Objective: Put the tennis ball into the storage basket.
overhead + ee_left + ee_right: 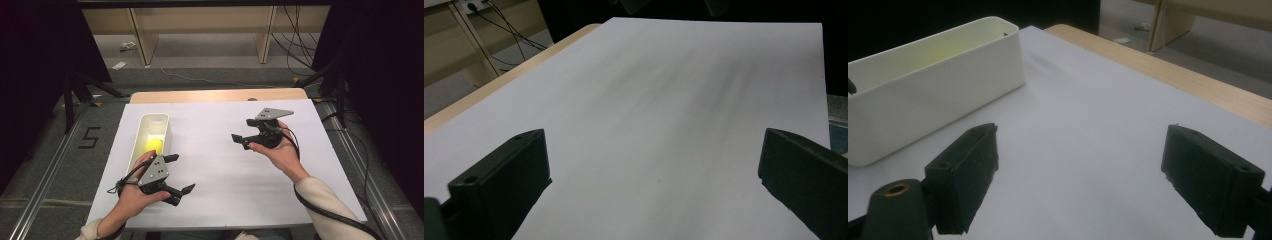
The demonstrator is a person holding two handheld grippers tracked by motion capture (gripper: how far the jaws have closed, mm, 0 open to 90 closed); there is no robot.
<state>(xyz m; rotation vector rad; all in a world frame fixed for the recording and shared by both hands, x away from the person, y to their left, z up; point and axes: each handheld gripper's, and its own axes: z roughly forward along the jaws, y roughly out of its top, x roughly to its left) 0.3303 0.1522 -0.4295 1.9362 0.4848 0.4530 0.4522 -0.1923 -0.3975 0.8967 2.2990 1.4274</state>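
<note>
A long white bin (143,144) stands on the left part of the white sheet (225,170), with a yellow object (153,145) lying inside it. My left gripper (181,173) is held just right of the bin's near end, open, its jaws pointing right with nothing between them. In the left gripper view, the left gripper (651,165) looks along bare white sheet (664,100). My right gripper (242,131) hovers right of centre, open and empty, pointing left toward the bin. In the right gripper view, the right gripper (1083,165) faces the bin (933,95), whose inside glows yellowish.
The sheet covers a wooden table whose far edge (215,95) shows beyond it. Wooden shelving legs (142,35) and cables lie on the floor behind. Dark stands and metal rails (45,180) flank the table.
</note>
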